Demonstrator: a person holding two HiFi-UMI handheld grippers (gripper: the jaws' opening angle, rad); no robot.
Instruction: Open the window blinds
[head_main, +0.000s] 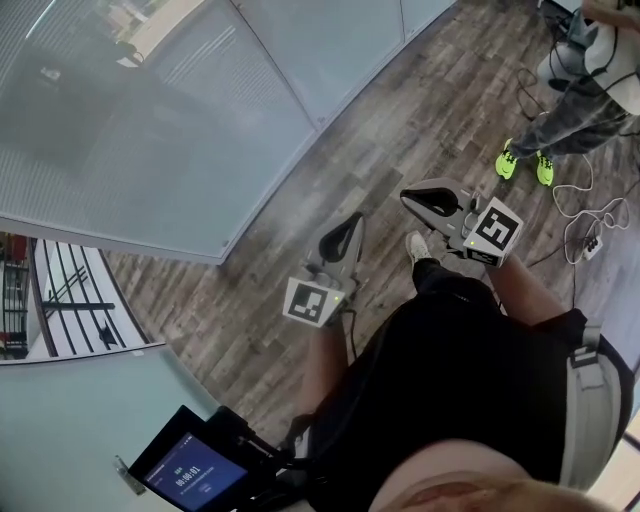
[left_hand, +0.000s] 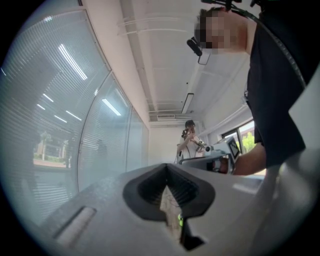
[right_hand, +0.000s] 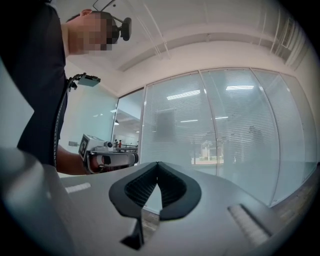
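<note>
The window blinds (head_main: 150, 110) hang lowered behind a glass wall at the upper left of the head view, their slats turned shut. They fill the left of the left gripper view (left_hand: 60, 125) and the middle and right of the right gripper view (right_hand: 225, 130). My left gripper (head_main: 350, 222) is held over the wood floor, pointing toward the glass, shut with nothing in it (left_hand: 166, 170). My right gripper (head_main: 412, 197) is beside it to the right, also shut and empty (right_hand: 157, 167). Both are well short of the glass. No blind cord or wand shows.
Another person in neon-yellow shoes (head_main: 525, 165) stands at the upper right, with cables (head_main: 585, 215) trailing on the floor near them. A small lit screen (head_main: 190, 470) sits at the bottom left. A gap in the blinds at the left shows railings outside (head_main: 60, 300).
</note>
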